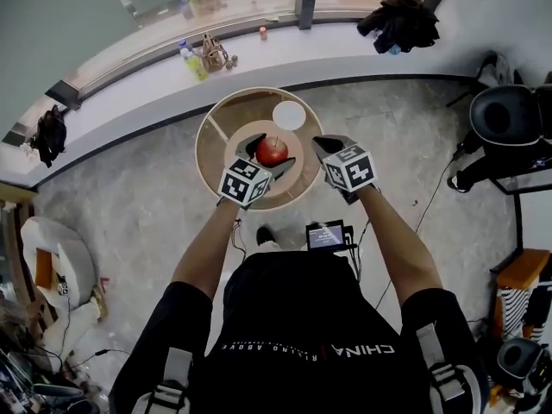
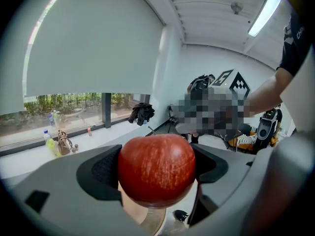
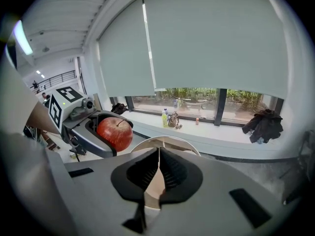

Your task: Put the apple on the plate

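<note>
In the head view the left gripper (image 1: pixel 266 157) holds the apple (image 1: pixel 272 150) over the round table (image 1: pixel 203 136); the empty plate (image 1: pixel 289 116) lies just beyond. The left gripper view shows the jaws clamped on the apple. The right gripper view shows the right gripper (image 3: pixel 158 170) closed, empty. It seems the carrying step; next, bring the apple over the plate, lower it, and release.

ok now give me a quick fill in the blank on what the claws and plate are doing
The left claw is shut on a red ___.
The right claw is ___ and holds nothing.
The white plate on the round table is ___.
Missing: apple; shut; empty.
</note>
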`<state>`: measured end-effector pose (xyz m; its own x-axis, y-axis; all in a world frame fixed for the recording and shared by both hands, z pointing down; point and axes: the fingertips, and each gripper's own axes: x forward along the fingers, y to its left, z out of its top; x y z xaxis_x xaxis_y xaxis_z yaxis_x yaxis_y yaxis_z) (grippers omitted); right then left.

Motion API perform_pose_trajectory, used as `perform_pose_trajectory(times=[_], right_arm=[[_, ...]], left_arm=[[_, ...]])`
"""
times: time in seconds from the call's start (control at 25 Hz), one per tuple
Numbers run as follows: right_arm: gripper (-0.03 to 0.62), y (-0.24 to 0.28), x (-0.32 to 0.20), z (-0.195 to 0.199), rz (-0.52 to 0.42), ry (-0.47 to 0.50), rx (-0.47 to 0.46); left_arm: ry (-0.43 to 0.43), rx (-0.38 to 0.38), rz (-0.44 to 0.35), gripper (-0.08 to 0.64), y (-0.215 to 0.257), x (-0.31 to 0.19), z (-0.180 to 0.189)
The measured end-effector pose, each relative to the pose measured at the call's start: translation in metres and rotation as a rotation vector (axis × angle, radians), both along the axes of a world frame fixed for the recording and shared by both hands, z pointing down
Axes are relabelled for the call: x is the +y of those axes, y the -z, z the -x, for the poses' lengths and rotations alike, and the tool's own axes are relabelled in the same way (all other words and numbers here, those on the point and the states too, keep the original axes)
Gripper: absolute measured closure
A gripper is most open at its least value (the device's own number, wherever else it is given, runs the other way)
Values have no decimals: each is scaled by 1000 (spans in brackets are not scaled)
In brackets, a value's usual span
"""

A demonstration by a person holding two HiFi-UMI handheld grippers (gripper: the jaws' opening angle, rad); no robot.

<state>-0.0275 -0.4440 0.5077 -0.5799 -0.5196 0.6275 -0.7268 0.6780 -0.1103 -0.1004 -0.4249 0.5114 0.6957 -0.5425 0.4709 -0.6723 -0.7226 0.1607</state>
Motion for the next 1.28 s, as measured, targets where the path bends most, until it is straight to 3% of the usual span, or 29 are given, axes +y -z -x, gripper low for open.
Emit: perform_pose_trajectory(times=[0.36,0.6,1.0,1.12,1.16,1.2,1.28], right_arm=[[560,-33,-17,20,35,-86,-2],[560,-78,-72,-1,74,-59,5],[560,-201,-202,-12,147,1,-70],[560,-237,-229,3,205,33,-159],[522,-246,-236,9,243,50,-208],[370,-254,-241,15,285,70,-255],[308,-274,-251,24,345,110,-293]], left_arm=[[-48,4,-14,163,-29,-32,19],[-26,-11,-44,163,-64,-97,-7],[28,-46,-59,163,-206,-233,-39],[17,-73,-93,163,-260,-262,-43],[15,-76,-97,163,-279,-269,-45],[15,-77,-97,163,-295,-275,-47],[16,-83,-100,163,-321,-285,-51]])
